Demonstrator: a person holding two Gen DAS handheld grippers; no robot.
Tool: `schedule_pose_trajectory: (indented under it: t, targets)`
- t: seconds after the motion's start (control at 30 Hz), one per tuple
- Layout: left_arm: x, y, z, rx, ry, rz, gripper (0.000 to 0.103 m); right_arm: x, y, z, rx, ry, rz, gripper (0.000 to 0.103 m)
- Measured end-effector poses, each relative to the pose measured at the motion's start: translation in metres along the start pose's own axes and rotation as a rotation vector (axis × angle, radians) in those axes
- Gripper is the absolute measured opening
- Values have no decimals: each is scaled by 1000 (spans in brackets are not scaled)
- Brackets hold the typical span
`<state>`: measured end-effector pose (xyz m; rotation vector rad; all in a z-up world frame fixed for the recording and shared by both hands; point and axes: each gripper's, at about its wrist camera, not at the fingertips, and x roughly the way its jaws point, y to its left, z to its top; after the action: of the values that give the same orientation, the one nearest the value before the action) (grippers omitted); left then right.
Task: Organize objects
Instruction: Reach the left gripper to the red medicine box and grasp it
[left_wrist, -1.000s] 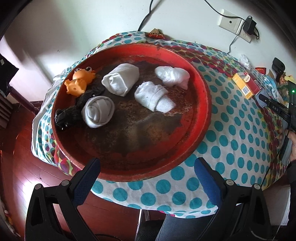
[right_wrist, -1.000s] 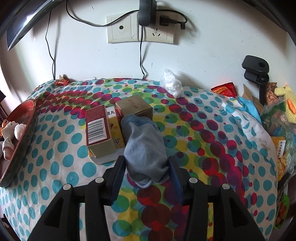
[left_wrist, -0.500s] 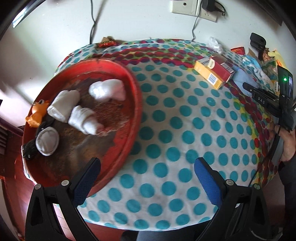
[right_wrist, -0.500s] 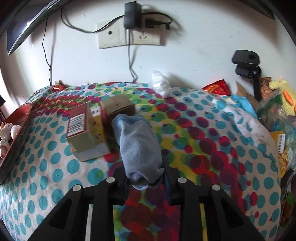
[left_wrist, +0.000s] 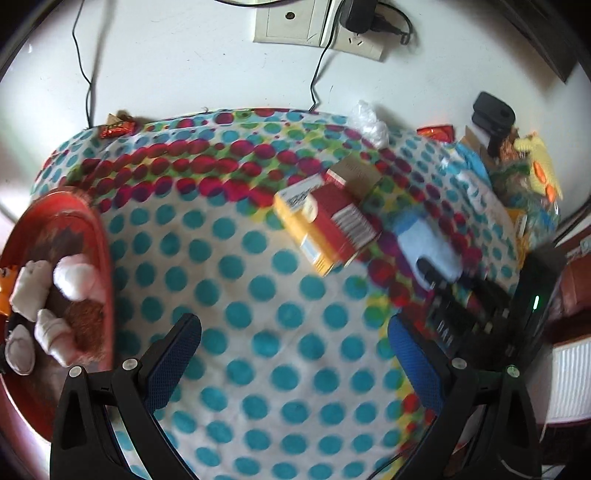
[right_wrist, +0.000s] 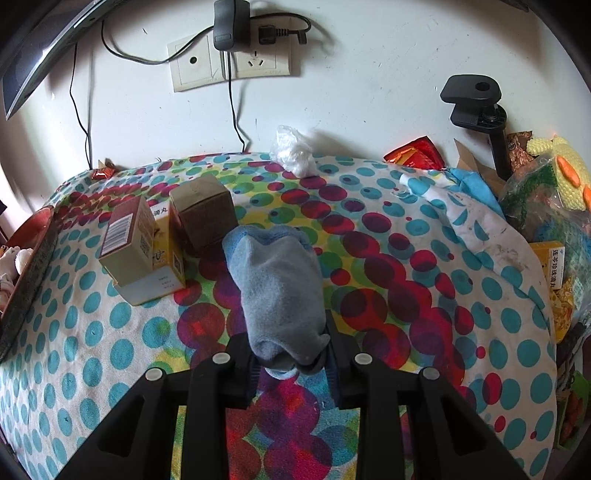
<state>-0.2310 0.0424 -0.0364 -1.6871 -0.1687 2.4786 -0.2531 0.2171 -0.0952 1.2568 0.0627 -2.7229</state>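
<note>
A blue-grey sock (right_wrist: 277, 288) lies on the dotted cloth, and my right gripper (right_wrist: 291, 365) is shut on its near end. The same sock (left_wrist: 424, 240) shows in the left wrist view, right of the boxes, with the right gripper (left_wrist: 439, 280) behind it. My left gripper (left_wrist: 295, 350) hangs open over bare dotted cloth with nothing between its fingers. A red tray (left_wrist: 105, 258) at the left edge holds several rolled white socks (left_wrist: 74, 277). In the right wrist view the tray (right_wrist: 33, 240) is at the far left.
A red and yellow box stack (left_wrist: 325, 225) and a brown box (right_wrist: 203, 214) stand mid-table left of the sock. Crumpled plastic (right_wrist: 295, 151) lies by the wall. Clutter, a yellow knitted toy (right_wrist: 565, 173) and a black clamp stand (right_wrist: 476, 99) fill the right side.
My right gripper has closed onto the sock's near end. My left gripper has swept right, from over the red tray to over the open cloth, so the tray now sits at the left edge.
</note>
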Motion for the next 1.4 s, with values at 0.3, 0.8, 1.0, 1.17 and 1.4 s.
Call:
schedule_pose_trajectory:
  t: [0.3,0.8,1.0,1.17,1.4]
  targets:
    - [30,-28,37,-42,31,4,99,5,-7,1,36,24,27,29]
    - [65,-28,49,-151,57,62,74,7,-5,1,48,21,44,31]
    - [70,-26,50,-141,71,76,27,7,-6,1,59,20,55,31]
    - [66,-26,45,-92,63,85,27,7,-6,1,57,20,49,31]
    - [57,-24,36,-36,42,105,27,8,-6,0,62,18,50,31]
